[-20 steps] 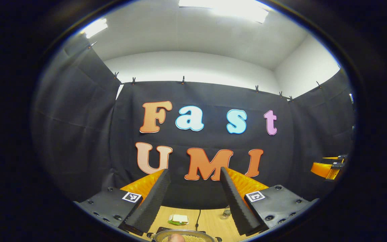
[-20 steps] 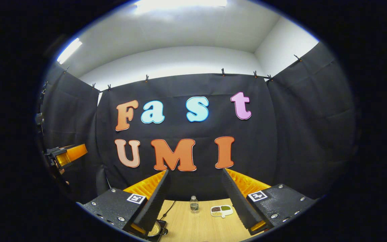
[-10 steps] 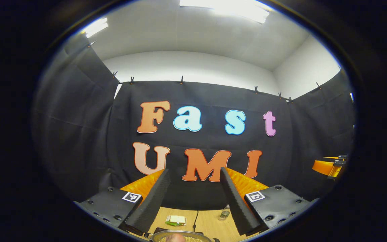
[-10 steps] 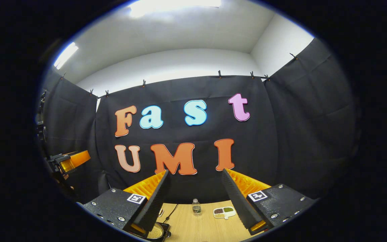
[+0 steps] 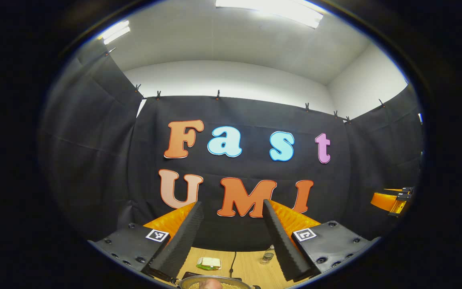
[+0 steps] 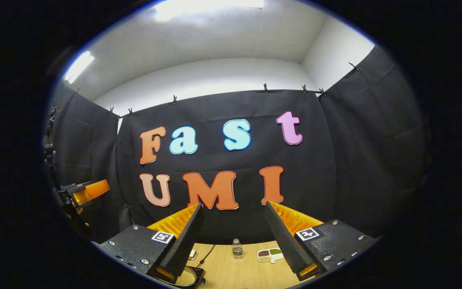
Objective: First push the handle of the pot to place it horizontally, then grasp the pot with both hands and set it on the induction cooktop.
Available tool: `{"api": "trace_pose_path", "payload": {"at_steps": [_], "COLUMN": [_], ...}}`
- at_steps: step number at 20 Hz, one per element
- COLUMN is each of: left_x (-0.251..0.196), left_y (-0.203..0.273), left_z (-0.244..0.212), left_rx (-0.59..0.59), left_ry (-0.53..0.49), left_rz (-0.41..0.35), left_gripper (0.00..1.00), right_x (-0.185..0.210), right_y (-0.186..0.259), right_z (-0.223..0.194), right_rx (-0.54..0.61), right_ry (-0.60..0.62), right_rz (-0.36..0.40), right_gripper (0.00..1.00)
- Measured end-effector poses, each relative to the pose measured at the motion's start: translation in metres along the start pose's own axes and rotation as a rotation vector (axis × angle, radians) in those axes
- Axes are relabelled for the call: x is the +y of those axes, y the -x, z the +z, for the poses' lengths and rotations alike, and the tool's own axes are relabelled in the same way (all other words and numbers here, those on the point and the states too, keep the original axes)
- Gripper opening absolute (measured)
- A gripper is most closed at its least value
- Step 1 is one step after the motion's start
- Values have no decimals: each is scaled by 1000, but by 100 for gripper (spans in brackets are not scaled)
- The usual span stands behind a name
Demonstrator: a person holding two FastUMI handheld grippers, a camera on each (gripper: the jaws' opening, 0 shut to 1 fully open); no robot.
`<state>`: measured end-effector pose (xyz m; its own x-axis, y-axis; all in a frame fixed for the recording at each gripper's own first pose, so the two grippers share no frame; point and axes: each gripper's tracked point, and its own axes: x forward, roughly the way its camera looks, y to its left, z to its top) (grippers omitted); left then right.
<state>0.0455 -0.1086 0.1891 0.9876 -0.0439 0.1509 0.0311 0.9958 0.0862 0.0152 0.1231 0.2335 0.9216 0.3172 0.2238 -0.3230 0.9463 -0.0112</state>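
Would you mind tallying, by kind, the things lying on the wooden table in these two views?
Pot: 1
Water bottle: 1
Divided snack tray: 1
Small white and green item, too small to identify: 1
Cable: 1
Total: 5

Black cloth is hung by clips across the booth's back and sides. Above it, a white wall and ceiling are lit by strip lights. A wooden table is seen below.
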Motion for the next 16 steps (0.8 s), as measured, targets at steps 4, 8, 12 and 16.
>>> {"api": "trace_pose_path", "payload": {"at_steps": [4, 8, 12, 16], "left_x": [0, 1, 7, 5], "left_y": [-2, -5, -11, -12], "left_z": [-3, -7, -11, -13], "left_rx": [5, 18, 26, 30], "left_ry": [16, 21, 28, 32], "left_rz": [-11, -3, 10, 5], "left_gripper": [97, 97, 97, 97], "right_x": [-8, -12, -8, -9], "right_y": [2, -2, -3, -3], "right_z": [3, 4, 0, -1], "right_rx": [-6, 0, 13, 23], "right_ry": [-9, -13, -4, -9], "right_rz": [-15, -21, -16, -17], "right_gripper": [95, 95, 95, 95]}}
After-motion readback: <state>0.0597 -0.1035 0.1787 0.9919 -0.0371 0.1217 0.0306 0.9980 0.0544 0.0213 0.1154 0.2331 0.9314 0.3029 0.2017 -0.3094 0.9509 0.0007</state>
